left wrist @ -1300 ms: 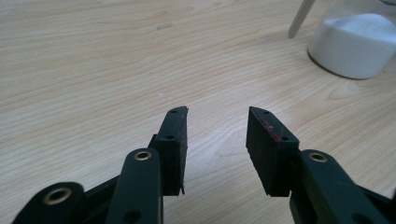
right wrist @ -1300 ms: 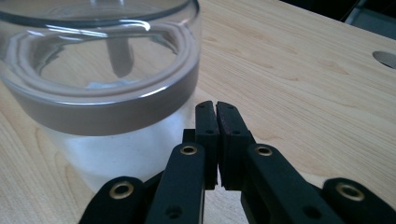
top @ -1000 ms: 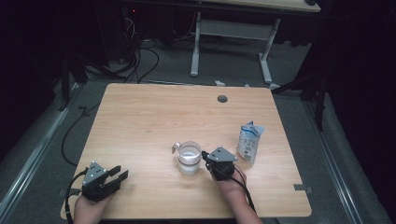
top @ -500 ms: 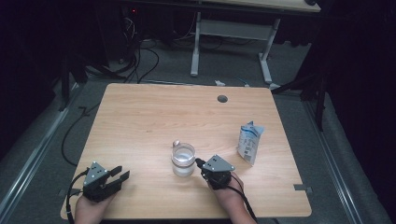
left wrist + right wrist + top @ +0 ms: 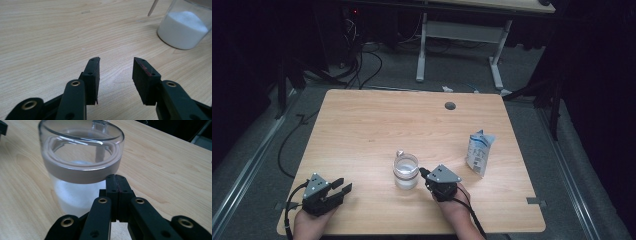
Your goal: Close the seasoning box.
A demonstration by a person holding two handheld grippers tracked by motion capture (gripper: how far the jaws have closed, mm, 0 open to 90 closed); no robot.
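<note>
My right hand-held gripper (image 5: 117, 178) was clenched with nothing between its pads, its tip at the side of the jar (image 5: 81, 167), just under the grey band. The jar stood upright near the front middle of the bench (image 5: 362, 120), white powder in its bottom. My left hand-held gripper (image 5: 116, 72) rested released near the front left corner, well apart from the jar. A blue-and-white pouch (image 5: 479, 152) stood to the right.

The clear jar (image 5: 406, 171) stands upright on the counter (image 5: 362, 130) near its front edge, right before my gripper; white powder fills its lower part; a pale band rings it below the open transparent rim.
</note>
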